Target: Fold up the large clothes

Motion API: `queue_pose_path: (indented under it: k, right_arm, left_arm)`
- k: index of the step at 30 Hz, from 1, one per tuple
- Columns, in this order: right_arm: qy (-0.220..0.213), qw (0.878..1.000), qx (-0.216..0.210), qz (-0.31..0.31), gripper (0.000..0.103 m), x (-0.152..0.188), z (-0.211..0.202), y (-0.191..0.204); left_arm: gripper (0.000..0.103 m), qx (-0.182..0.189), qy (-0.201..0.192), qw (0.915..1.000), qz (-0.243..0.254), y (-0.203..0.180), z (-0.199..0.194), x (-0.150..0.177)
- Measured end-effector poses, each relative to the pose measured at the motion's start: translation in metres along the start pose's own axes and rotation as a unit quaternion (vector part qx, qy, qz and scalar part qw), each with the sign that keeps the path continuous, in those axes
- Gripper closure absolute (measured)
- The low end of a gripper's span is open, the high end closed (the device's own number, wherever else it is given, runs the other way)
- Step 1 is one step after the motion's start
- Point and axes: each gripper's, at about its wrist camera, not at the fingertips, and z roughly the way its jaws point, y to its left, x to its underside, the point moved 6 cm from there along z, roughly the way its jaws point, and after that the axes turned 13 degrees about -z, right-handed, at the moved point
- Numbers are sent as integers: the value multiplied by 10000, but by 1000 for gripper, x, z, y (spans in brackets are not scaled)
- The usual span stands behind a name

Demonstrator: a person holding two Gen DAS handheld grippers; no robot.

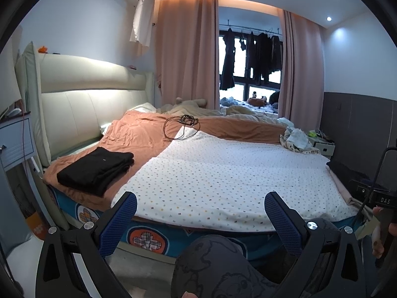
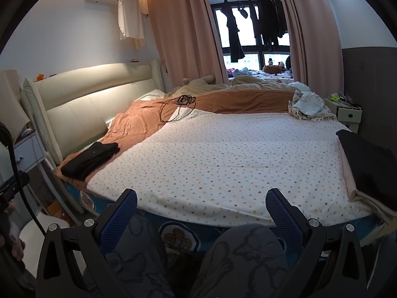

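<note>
Low at the bed's near edge, our left tongs (image 1: 200,207) and right tongs (image 2: 201,204) hang wide and empty. We judge we're between garments: one folded black garment (image 1: 95,167) lies on the orange sheet (image 1: 139,134), long axis toward the headboard. Next we fetch the dark unfolded garment (image 2: 367,159) at the bed's right edge.

We see the dark garment (image 2: 367,164) at the right side of the right wrist frame cut off by the fisheye rim. The small objects on the nightstand (image 2: 347,110) beyond are too small to identify.
</note>
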Motion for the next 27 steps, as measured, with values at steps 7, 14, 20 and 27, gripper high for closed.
queue_pose_path:
  k: [7,14,20,27]
  right_arm:
    - [16,10000,1,38,0,1,0,-2]
    - [19,10000,33,34,0,2,2,-2]
    - [10,10000,45,40,0,2,1,0]
    - [8,10000,85,30,0,3,-1,1]
  left_arm:
    - [0,1,-1,10000,-11,0,0,-1]
    - [0,8,-45,10000,44,-2,-2,0]
    - [0,13,-25,10000,47,-2,-2,1]
    - [0,34,-22,10000,-3,-1,-4,1]
